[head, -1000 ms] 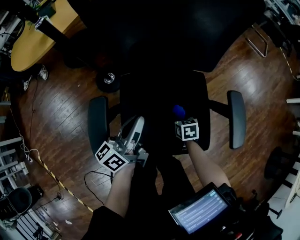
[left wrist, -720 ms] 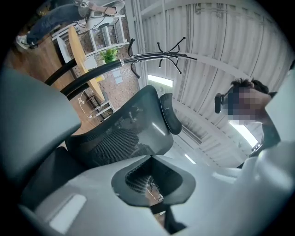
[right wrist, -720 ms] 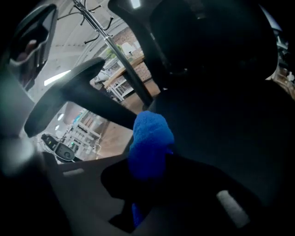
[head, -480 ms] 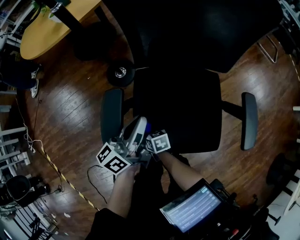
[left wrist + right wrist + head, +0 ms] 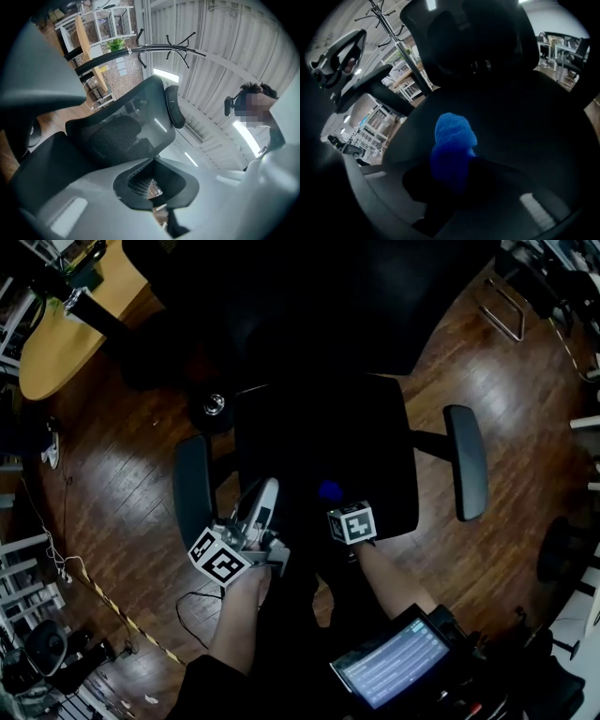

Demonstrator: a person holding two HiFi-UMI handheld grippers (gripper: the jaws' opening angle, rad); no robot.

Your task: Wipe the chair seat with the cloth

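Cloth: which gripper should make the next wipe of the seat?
Right. The right gripper is shut on the cloth over the seat; the left gripper, shut and empty, sits by the armrest.

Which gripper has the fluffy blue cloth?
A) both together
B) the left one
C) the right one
C: in the right gripper view, the jaws of the right gripper pinch the blue cloth, while the left gripper holds nothing.
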